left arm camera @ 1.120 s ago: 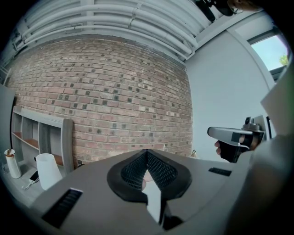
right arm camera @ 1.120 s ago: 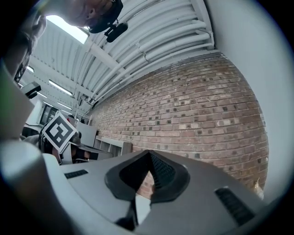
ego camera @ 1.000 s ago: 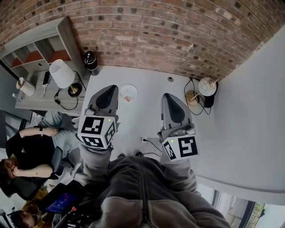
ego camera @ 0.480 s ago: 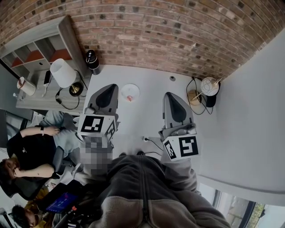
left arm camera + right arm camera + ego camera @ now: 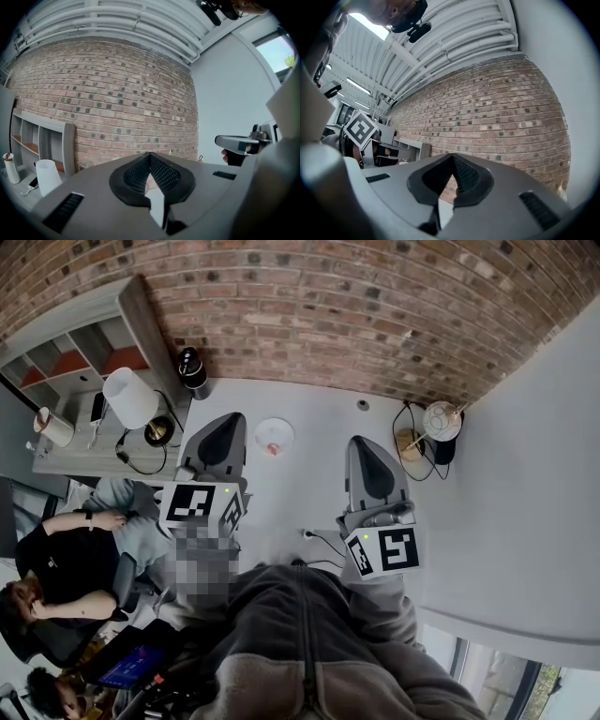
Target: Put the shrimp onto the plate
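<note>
Left gripper (image 5: 230, 424): jaws clenched tip to tip, nothing between them, as its own view confirms. Right gripper (image 5: 364, 448): the same, closed and empty. I hold both above the near part of the white table (image 5: 309, 493), pointing away from me toward the brick wall (image 5: 375, 315).

The plate (image 5: 274, 430) sits between the two lines of reach, ahead of both tips. It is near the left gripper, just forward and to its right, while the right gripper stands well apart, with the plate ahead and to its left. A small pink-orange item lies on the plate's near part; I take it for the shrimp (image 5: 271, 448) — if so, the placing looks already done. It is too small to give its long axis.

Surface: smooth and mostly bare round the plate, with a cable (image 5: 323, 540) at the near edge. A lamp (image 5: 129, 395) stands off the left end and a cup (image 5: 436, 422) at the far right — neither is in the way. A seated person (image 5: 66, 559) is to my left, below table level.
</note>
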`<state>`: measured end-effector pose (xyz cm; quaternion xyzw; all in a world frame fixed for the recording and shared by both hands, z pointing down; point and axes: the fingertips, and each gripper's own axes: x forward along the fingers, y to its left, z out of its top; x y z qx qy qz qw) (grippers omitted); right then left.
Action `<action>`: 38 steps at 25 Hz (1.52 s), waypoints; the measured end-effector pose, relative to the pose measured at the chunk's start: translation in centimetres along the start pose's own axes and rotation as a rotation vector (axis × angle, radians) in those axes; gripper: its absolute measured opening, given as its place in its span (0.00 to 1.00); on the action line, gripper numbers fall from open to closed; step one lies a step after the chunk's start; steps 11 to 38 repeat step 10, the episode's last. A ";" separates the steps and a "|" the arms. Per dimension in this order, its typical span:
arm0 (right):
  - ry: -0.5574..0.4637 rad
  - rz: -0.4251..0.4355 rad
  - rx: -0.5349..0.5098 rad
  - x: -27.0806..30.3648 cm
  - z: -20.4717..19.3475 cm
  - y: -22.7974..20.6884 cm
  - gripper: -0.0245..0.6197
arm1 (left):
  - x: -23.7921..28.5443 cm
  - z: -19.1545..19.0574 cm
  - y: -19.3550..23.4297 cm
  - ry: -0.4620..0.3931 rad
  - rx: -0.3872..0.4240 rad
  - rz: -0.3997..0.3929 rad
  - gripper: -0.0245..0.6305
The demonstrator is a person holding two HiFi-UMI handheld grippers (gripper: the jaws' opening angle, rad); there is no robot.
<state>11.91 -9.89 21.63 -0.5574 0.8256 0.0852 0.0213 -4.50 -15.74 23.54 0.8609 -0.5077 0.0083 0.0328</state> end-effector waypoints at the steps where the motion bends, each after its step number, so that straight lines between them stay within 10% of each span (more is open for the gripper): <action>1: -0.001 -0.003 0.001 0.0 0.0 -0.1 0.04 | 0.1 0.0 -0.1 0.001 0.002 -0.004 0.04; 38: -0.006 -0.007 -0.005 0.5 -0.1 -0.1 0.04 | 0.7 0.4 0.0 -0.008 0.008 -0.013 0.04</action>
